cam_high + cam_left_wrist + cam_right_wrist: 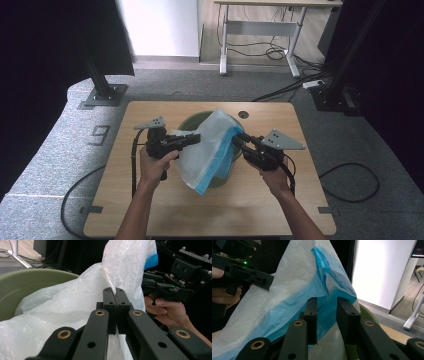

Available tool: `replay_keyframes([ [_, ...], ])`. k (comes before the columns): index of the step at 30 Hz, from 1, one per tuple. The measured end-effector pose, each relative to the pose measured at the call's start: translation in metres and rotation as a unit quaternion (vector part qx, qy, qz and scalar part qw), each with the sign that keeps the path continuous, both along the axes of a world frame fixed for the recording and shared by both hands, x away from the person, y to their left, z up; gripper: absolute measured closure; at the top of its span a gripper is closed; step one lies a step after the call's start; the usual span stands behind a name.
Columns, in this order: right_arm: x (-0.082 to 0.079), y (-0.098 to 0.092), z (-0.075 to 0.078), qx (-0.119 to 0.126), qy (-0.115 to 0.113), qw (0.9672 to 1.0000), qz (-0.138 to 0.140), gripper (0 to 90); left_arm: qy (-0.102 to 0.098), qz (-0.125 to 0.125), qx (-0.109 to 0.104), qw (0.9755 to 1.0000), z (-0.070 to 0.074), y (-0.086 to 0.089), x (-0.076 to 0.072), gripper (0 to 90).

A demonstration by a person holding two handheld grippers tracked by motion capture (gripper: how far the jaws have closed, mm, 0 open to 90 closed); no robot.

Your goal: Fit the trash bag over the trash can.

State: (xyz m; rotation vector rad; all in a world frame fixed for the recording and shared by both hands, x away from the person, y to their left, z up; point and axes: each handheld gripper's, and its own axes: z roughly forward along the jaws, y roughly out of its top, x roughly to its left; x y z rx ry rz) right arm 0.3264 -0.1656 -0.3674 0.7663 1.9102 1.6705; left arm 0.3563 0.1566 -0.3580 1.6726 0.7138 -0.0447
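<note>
A translucent white plastic bag with a blue edge (207, 147) is held up over a green bin (192, 122) at the middle of the wooden table (150, 210). My left gripper (197, 137) comes in from the left and is shut on a fold of the bag's white film (75, 297); its jaws (115, 291) meet with the film pinched between them. My right gripper (235, 139) reaches the bag from the right. Its jaws (326, 302) stand apart, with the blue part of the bag (322, 287) in the gap and just beyond it, and the pads do not press on it.
The bin's green rim (25, 282) shows under the bag. A round hole (243, 114) sits near the table's far edge. Black frame posts (105, 92) stand on the carpet at both far corners, cables (350, 180) lie on the floor, and a white desk (260, 30) stands behind.
</note>
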Motion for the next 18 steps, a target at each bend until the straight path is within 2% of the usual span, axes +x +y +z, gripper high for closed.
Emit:
replay_keyframes([
  [6, 0.003, 0.0044, 0.0025, 0.003, -0.002, 1.0, -0.001, 69.7, 0.002, -0.001, 0.0, 1.0, -0.0008, -0.0011, 0.0003, 88.7],
  [7, 0.0035, 0.0049, 0.0028, 0.004, -0.002, 1.0, -0.001, 72.3, 0.002, -0.001, 0.0, 1.0, -0.0008, -0.0011, 0.0003, 88.7],
  [10, 0.0041, 0.0052, 0.0032, 0.008, -0.002, 1.0, 0.004, 88.1, 0.001, 0.001, -0.001, 1.0, -0.0013, -0.0002, 0.0006, 88.7],
  [14, 0.0032, 0.0045, 0.0027, 0.007, -0.005, 0.9999, 0.007, 88.8, 0.001, 0.015, -0.007, 0.9999, -0.0021, 0.0019, 0.0015, 88.7],
  [18, 0.0049, 0.0, -0.001, 0.004, 0.002, 1.0, 0.004, 88.9, -0.005, 0.038, -0.027, 0.9989, -0.003, 0.0058, 0.0042, 89.0],
])
